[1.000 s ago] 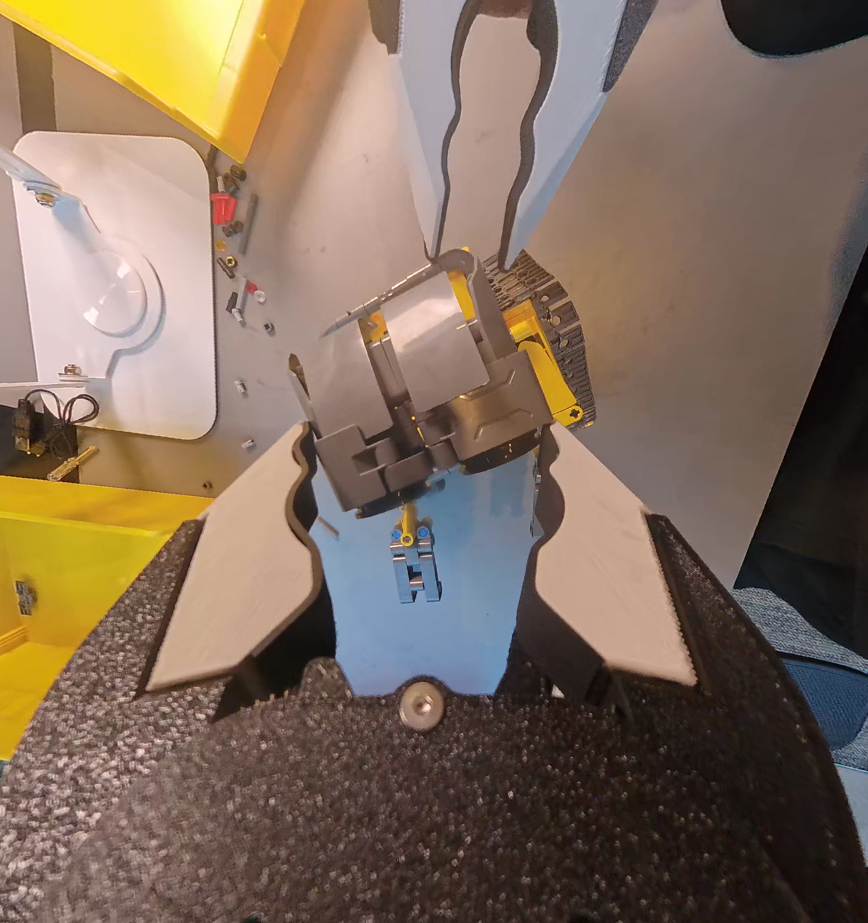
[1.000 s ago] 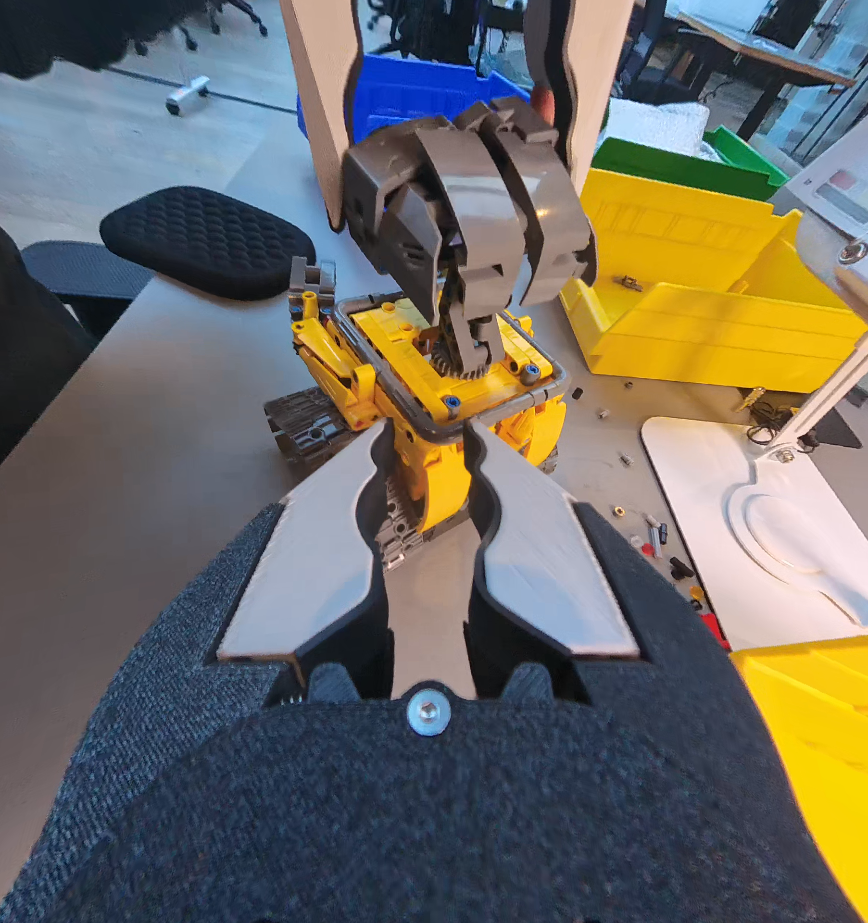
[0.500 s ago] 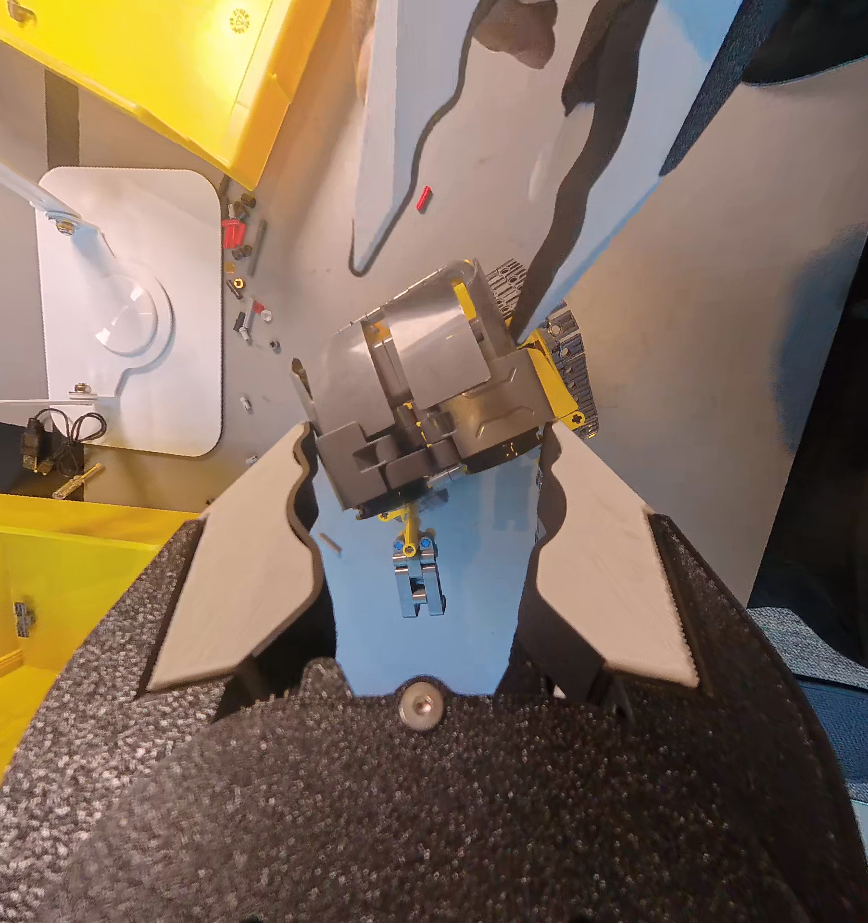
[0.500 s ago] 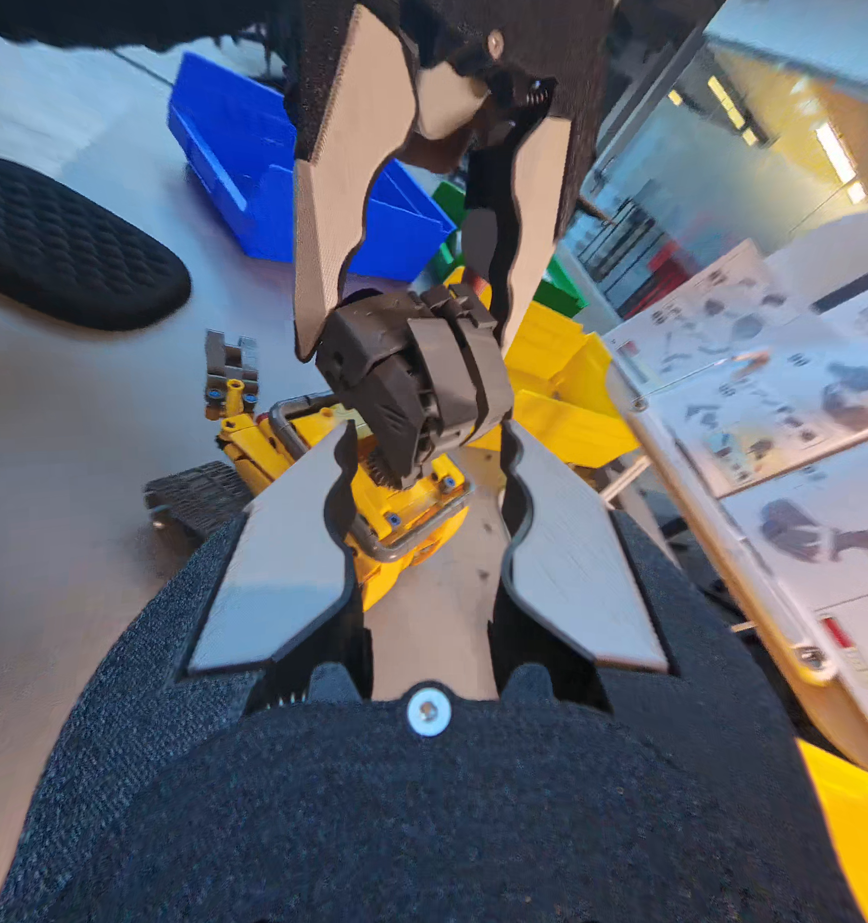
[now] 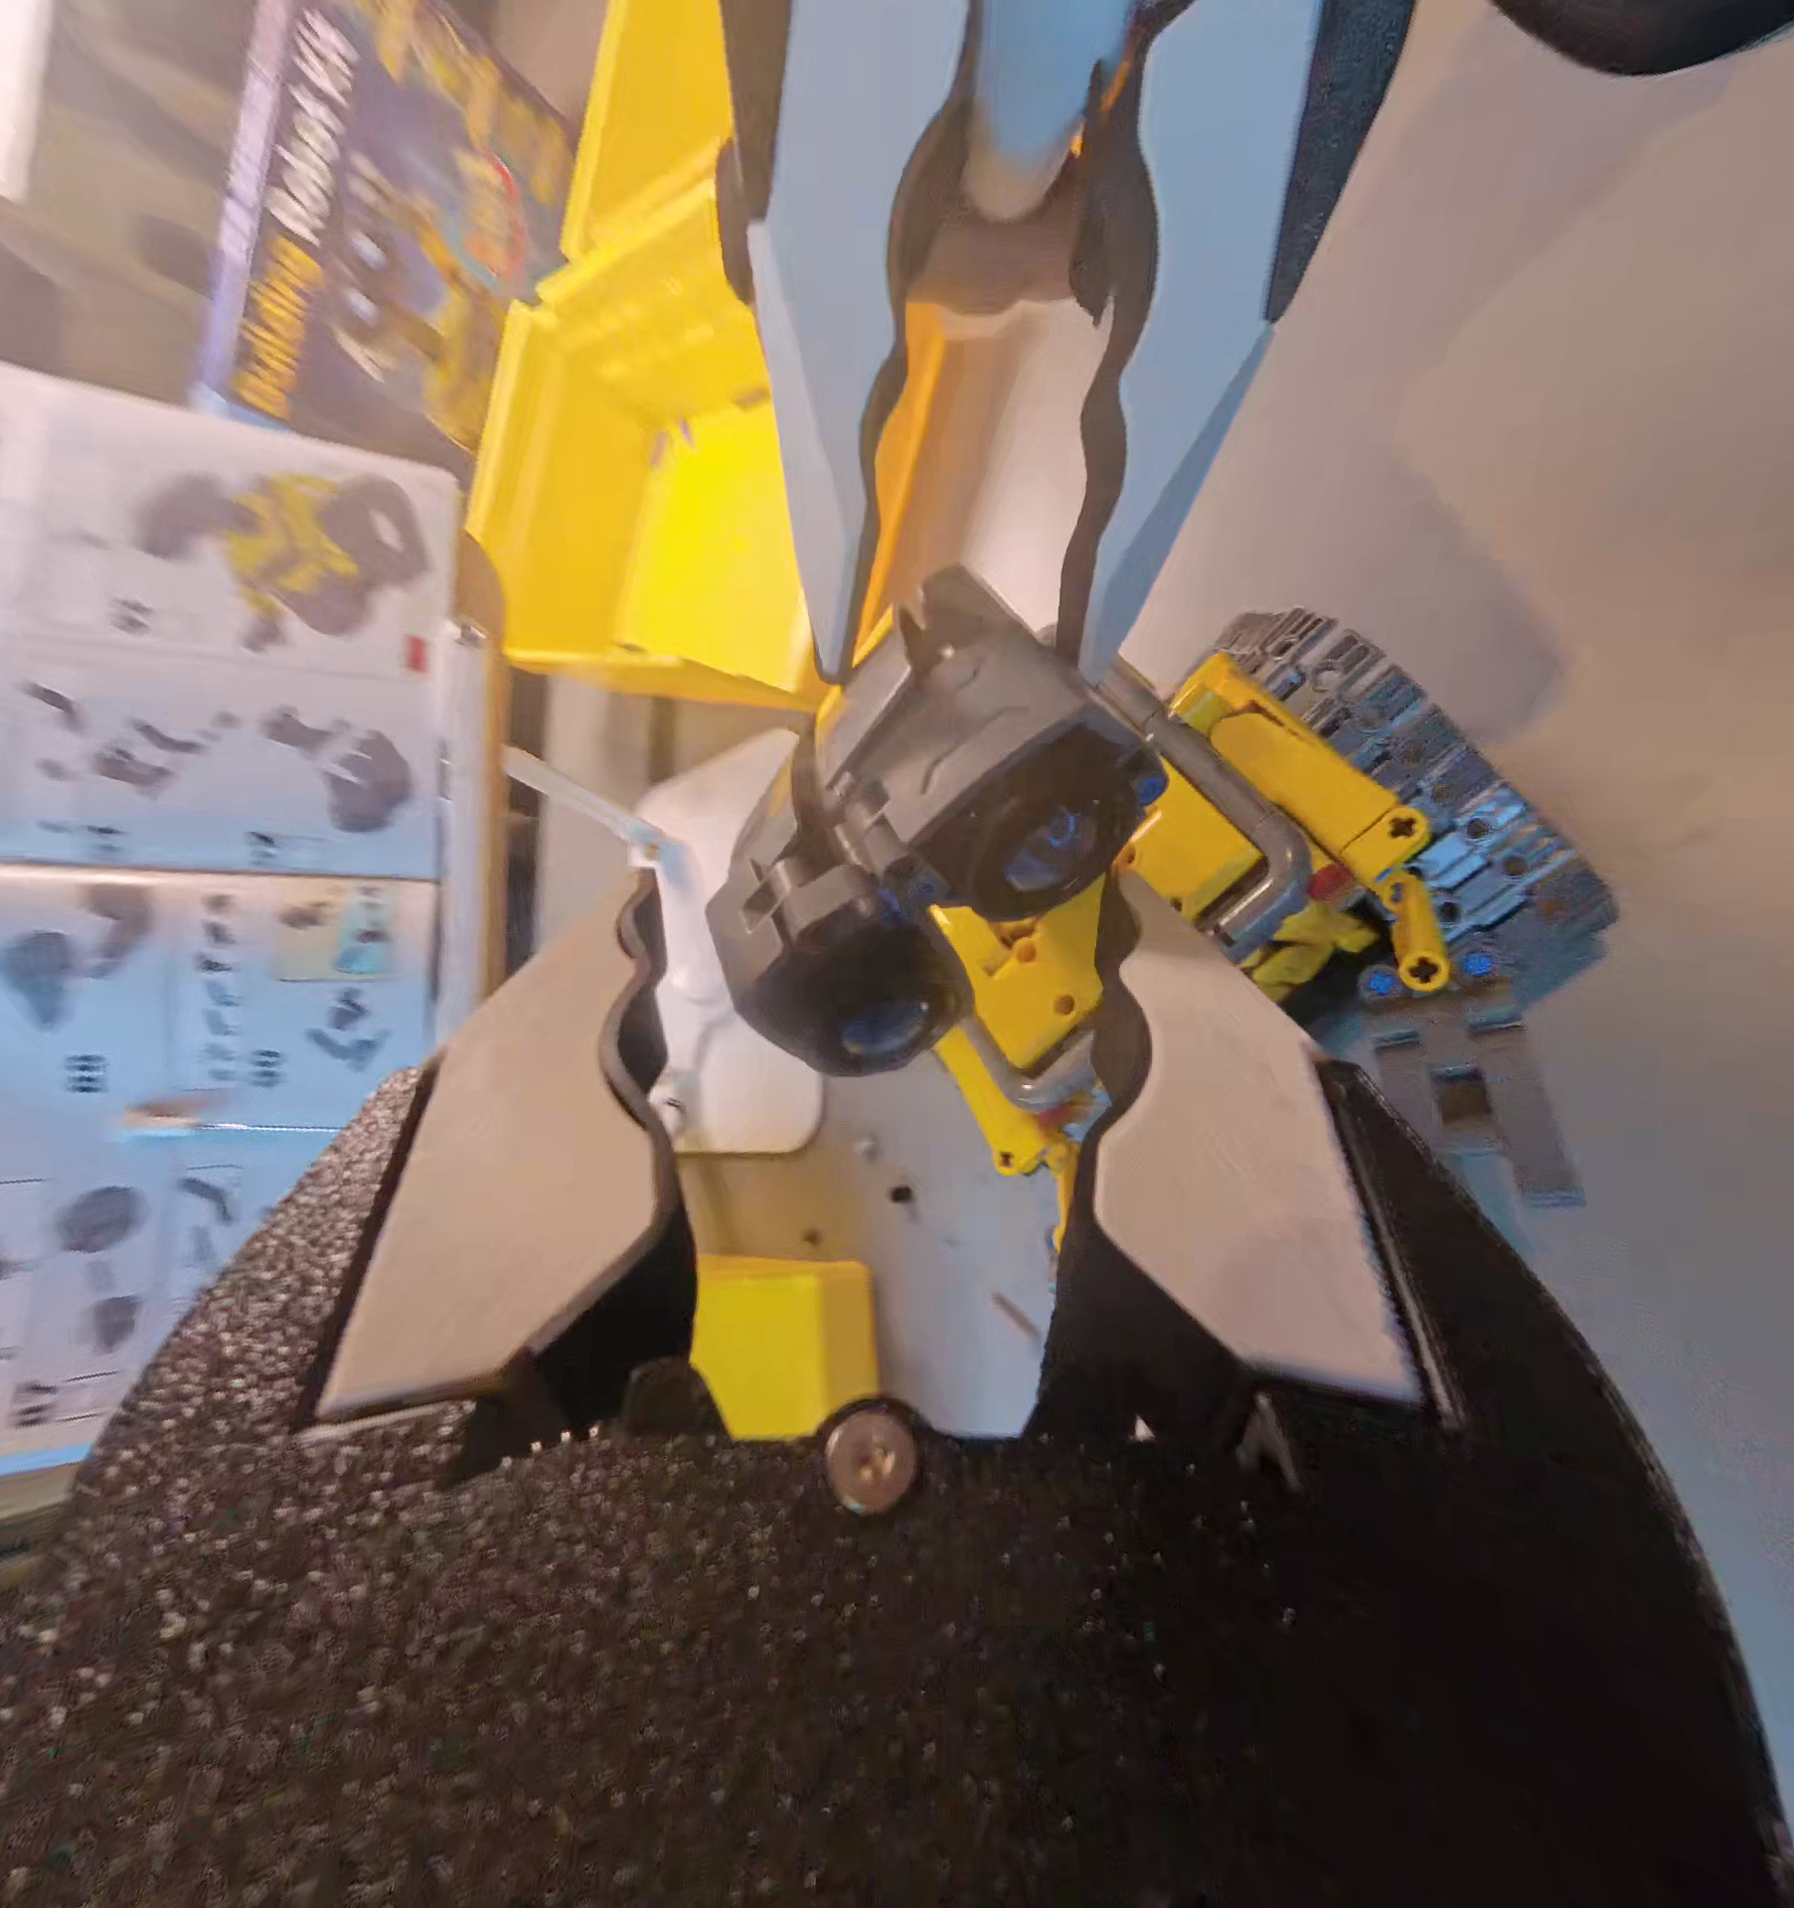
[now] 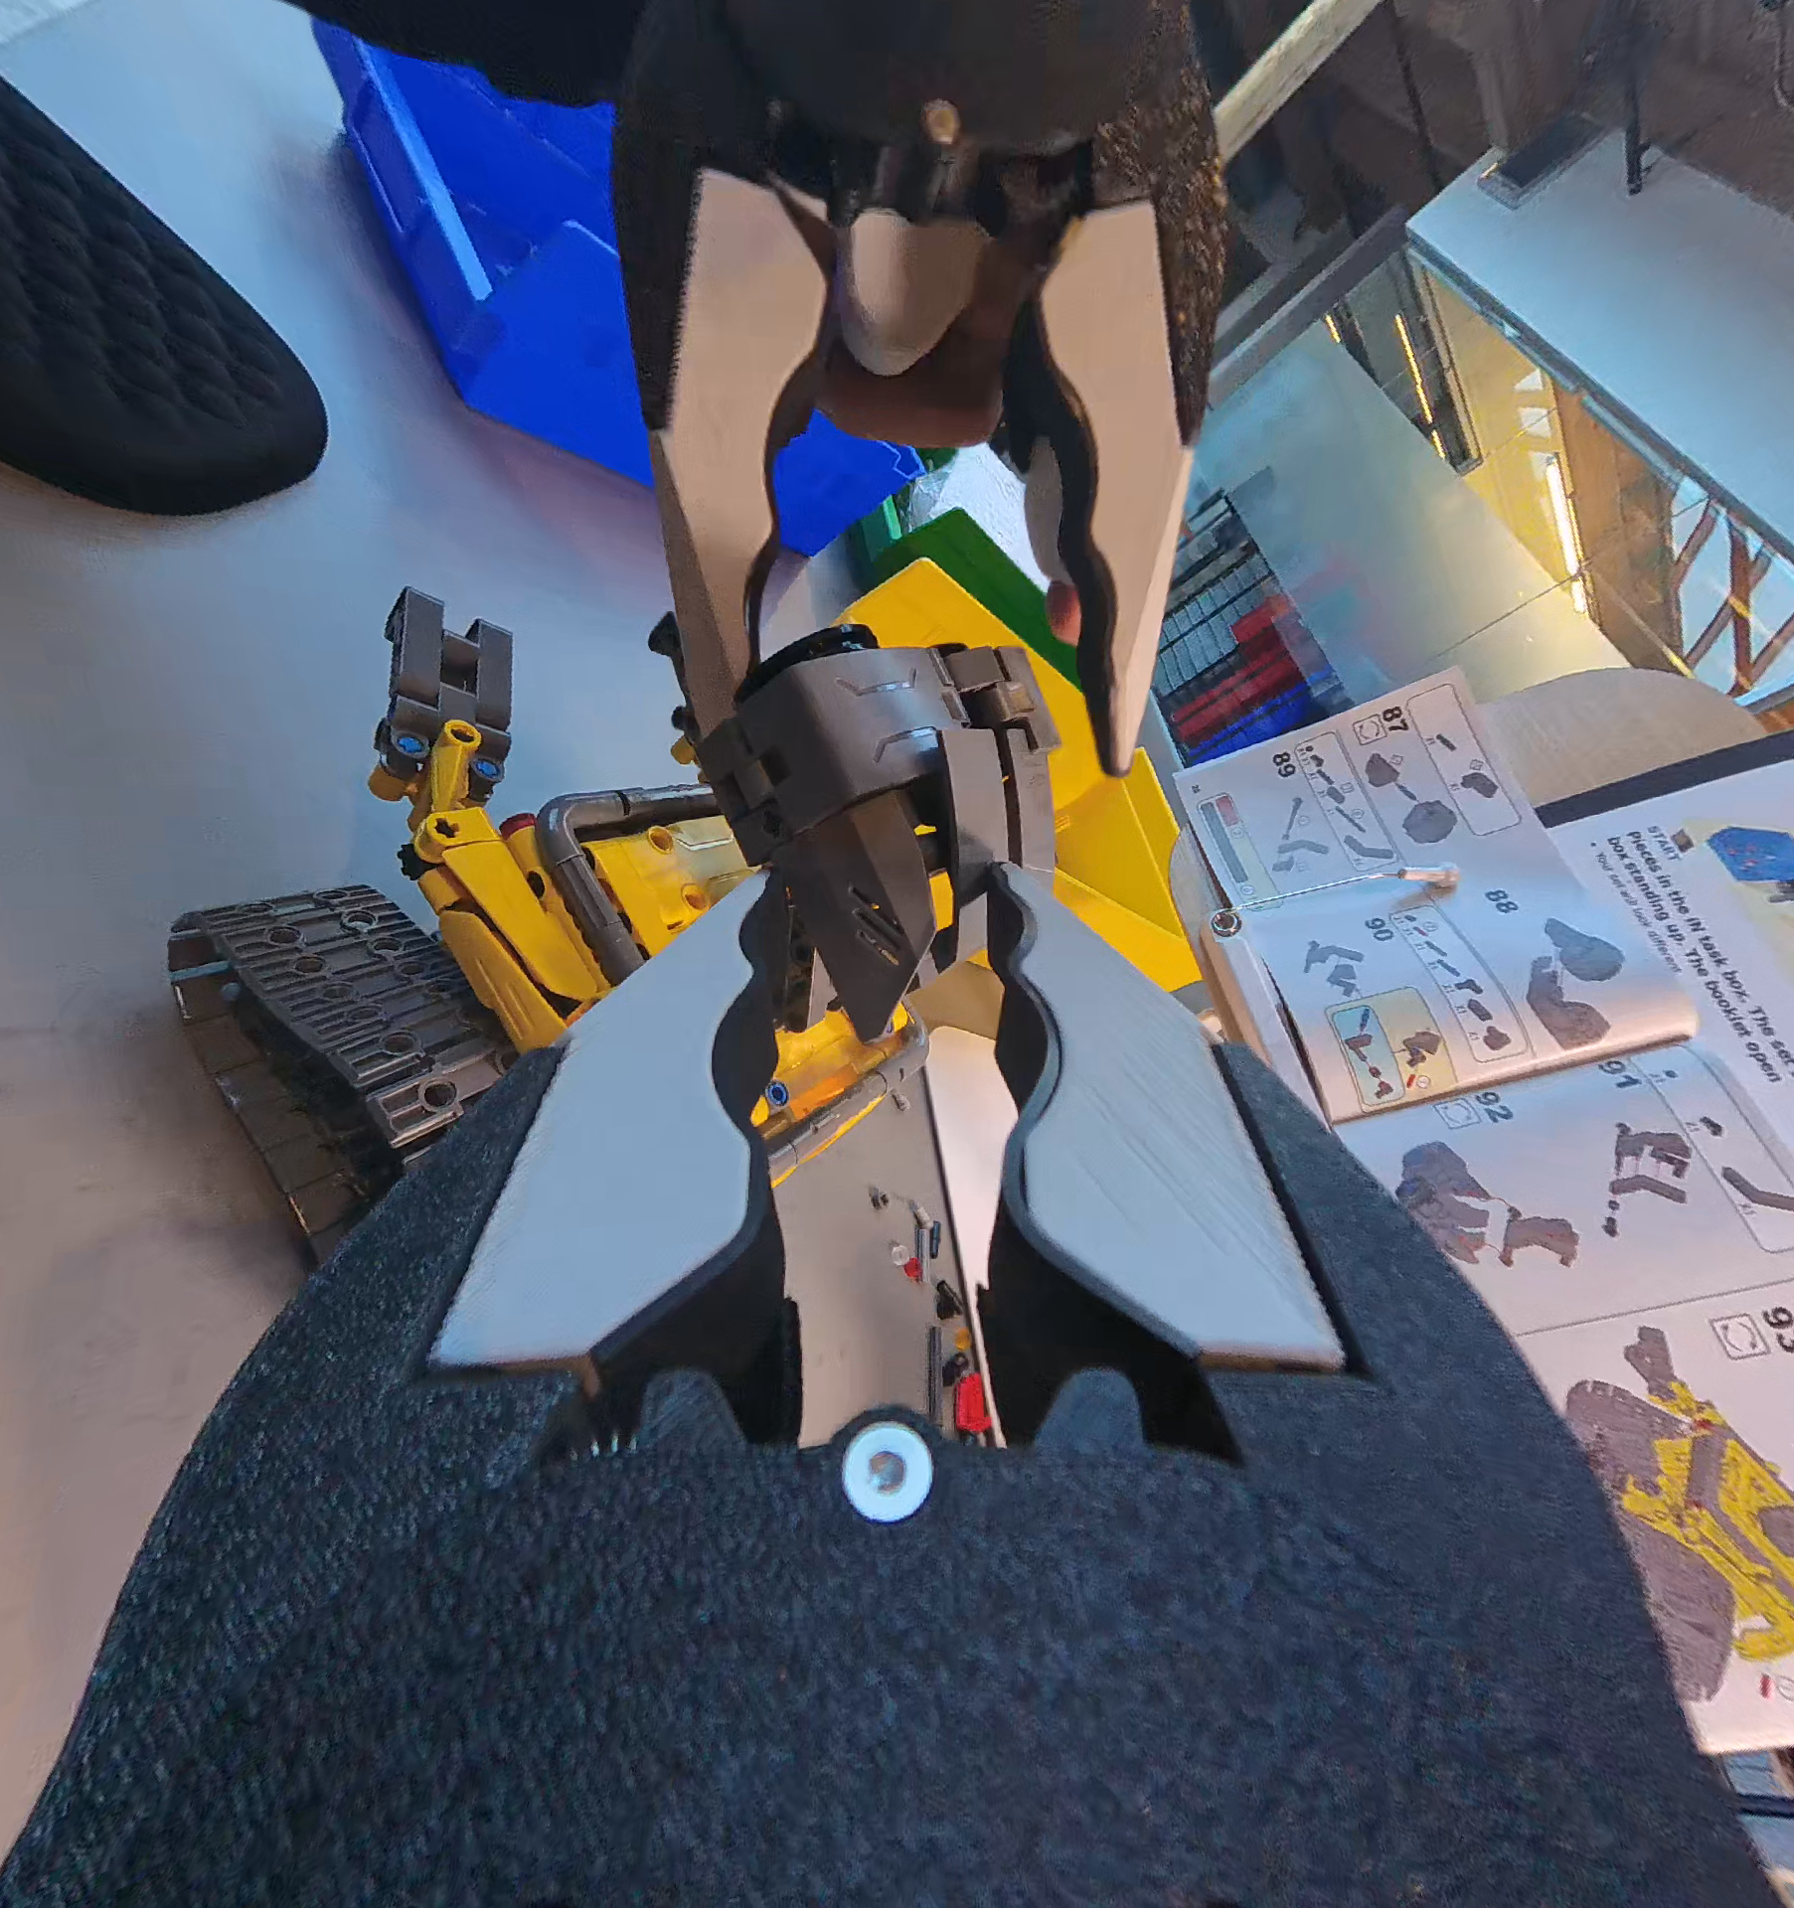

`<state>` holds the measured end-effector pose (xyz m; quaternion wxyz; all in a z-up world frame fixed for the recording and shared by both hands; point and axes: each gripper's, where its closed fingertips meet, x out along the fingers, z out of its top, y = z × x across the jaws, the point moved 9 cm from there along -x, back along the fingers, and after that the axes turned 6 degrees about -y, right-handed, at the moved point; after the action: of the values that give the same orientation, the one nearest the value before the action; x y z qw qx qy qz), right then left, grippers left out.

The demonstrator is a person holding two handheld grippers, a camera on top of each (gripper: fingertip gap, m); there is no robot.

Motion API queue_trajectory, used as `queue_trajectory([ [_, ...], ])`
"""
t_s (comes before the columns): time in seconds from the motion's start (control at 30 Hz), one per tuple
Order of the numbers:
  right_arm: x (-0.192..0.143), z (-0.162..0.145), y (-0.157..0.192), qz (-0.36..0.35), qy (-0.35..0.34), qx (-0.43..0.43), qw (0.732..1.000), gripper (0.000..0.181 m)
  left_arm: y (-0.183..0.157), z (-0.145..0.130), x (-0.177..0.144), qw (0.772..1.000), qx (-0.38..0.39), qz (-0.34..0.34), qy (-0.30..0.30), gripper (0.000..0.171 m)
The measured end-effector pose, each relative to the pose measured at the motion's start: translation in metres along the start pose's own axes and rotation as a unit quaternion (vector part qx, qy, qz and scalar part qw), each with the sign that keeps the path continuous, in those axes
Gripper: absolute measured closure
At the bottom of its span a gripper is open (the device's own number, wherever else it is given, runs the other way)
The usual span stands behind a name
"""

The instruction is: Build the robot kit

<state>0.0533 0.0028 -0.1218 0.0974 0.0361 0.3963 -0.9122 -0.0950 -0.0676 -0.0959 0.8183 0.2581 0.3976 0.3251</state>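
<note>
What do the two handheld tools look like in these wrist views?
Both match: the left tool and right tool each have two flat, light grey fingers with wavy, black-lined inner edges, set in a black, rough-textured body with one silver screw at the centre. No cables or sleeves show.

Both wrist cameras are looking forward along their own fingers, close in and facing each other across the grey robot head (image 5: 934,826) (image 6: 872,816). They are sharing the yellow tracked model (image 5: 1274,826) (image 6: 521,909), and each is catching the opposite gripper beyond it.
</note>
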Motion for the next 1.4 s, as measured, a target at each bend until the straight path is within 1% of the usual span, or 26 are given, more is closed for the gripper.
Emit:
queue_trajectory([
  [0.07, 0.0, 0.0, -0.002, 0.006, 0.003, 0.003, 1.0, 0.143, -0.008, 0.0, -0.002, 0.997, 0.059, 0.044, -0.015, 0.091],
  [0.1, 0.001, 0.001, -0.002, 0.008, 0.005, 0.004, 1.0, 0.143, -0.012, 0.0, -0.002, 0.994, 0.086, 0.06, -0.014, 0.094],
  [0.13, 0.001, 0.001, -0.002, 0.011, 0.006, 0.004, 1.0, 0.143, -0.014, 0.0, -0.001, 0.991, 0.114, 0.076, -0.008, 0.093],
  [0.2, 0.002, 0.002, -0.002, 0.016, 0.006, 0.009, 1.0, 0.143, -0.02, -0.005, 0.002, 0.983, 0.161, 0.091, 0.009, 0.11],
  [0.23, 0.003, 0.003, -0.002, 0.017, 0.006, 0.013, 1.0, 0.143, -0.022, -0.007, 0.004, 0.98, 0.175, 0.099, 0.011, 0.113],
  [0.27, 0.004, 0.003, -0.002, 0.015, 0.006, 0.015, 1.0, 0.142, -0.023, -0.008, 0.005, 0.976, 0.184, 0.113, 0.009, 0.114],
  [0.3, 0.003, 0.003, -0.002, 0.014, 0.006, 0.019, 1.0, 0.142, -0.022, -0.008, 0.005, 0.974, 0.19, 0.126, 0.004, 0.12],
  [0.33, 0.003, 0.002, -0.001, 0.013, 0.005, 0.024, 1.0, 0.142, -0.022, -0.008, 0.004, 0.972, 0.194, 0.132, 0.0, 0.127],
  [0.4, 0.001, 0.002, 0.0, 0.008, 0.008, 0.042, 0.999, 0.141, -0.022, -0.007, 0.003, 0.969, 0.209, 0.133, 0.003, 0.132],
  [0.47, -0.003, 0.0, -0.001, 0.006, 0.008, 0.093, 0.996, 0.139, -0.023, -0.006, 0.005, 0.964, 0.226, 0.138, 0.011, 0.133],
  [0.5, -0.007, 0.0, -0.001, 0.007, -0.003, 0.127, 0.992, 0.132, -0.023, -0.006, 0.005, 0.963, 0.229, 0.139, 0.013, 0.133],
  [0.53, -0.013, 0.001, -0.003, 0.006, -0.016, 0.163, 0.986, 0.13, -0.023, -0.007, 0.005, 0.964, 0.227, 0.139, 0.013, 0.133],
  [0.57, -0.02, 0.001, -0.002, 0.007, -0.018, 0.188, 0.982, 0.13, -0.022, -0.007, 0.004, 0.966, 0.221, 0.137, 0.011, 0.133],
  [0.6, -0.027, -0.001, 0.0, 0.011, -0.01, 0.194, 0.981, 0.132, -0.022, -0.008, 0.004, 0.967, 0.214, 0.136, 0.009, 0.134],
  [0.67, -0.035, -0.009, 0.012, 0.015, 0.032, 0.165, 0.986, 0.144, -0.021, -0.007, 0.005, 0.968, 0.211, 0.134, 0.009, 0.134],
  [0.73, -0.034, -0.016, 0.023, 0.014, 0.064, 0.135, 0.989, 0.15, -0.02, -0.005, 0.005, 0.969, 0.211, 0.129, 0.013, 0.134],
  [0.83, -0.023, -0.016, 0.039, 0.039, 0.102, 0.054, 0.993, 0.147, -0.018, -0.003, 0.006, 0.971, 0.208, 0.119, 0.023, 0.134],
  [0.9, -0.014, -0.018, 0.045, 0.069, 0.137, 0.007, 0.988, 0.138, -0.018, -0.002, 0.007, 0.971, 0.207, 0.114, 0.028, 0.134],
  [0.97, -0.008, -0.017, 0.042, 0.092, 0.148, -0.03, 0.984, 0.138, -0.017, -0.001, 0.007, 0.972, 0.205, 0.11, 0.034, 0.134],
  [1.0, -0.006, -0.017, 0.038, 0.097, 0.156, -0.048, 0.982, 0.146, -0.016, -0.001, 0.007, 0.973, 0.203, 0.108, 0.034, 0.134],
  [1.17, -0.006, -0.024, 0.023, 0.155, 0.161, -0.126, 0.967, 0.148, -0.013, 0.001, 0.011, 0.97, 0.215, 0.104, 0.047, 0.134],
  [1.23, -0.007, -0.03, 0.016, 0.171, 0.151, -0.126, 0.965, 0.149, -0.011, 0.002, 0.014, 0.969, 0.221, 0.101, 0.052, 0.135],
  [1.3, -0.008, -0.034, 0.011, 0.176, 0.141, -0.108, 0.968, 0.148, -0.009, 0.002, 0.016, 0.97, 0.219, 0.096, 0.053, 0.134],
  [1.33, -0.009, -0.037, 0.01, 0.172, 0.136, -0.087, 0.972, 0.147, -0.008, 0.002, 0.017, 0.97, 0.217, 0.095, 0.053, 0.135],
  [1.4, -0.015, -0.042, 0.008, 0.151, 0.126, -0.014, 0.98, 0.144, -0.008, 0.001, 0.017, 0.971, 0.214, 0.096, 0.051, 0.135],
])
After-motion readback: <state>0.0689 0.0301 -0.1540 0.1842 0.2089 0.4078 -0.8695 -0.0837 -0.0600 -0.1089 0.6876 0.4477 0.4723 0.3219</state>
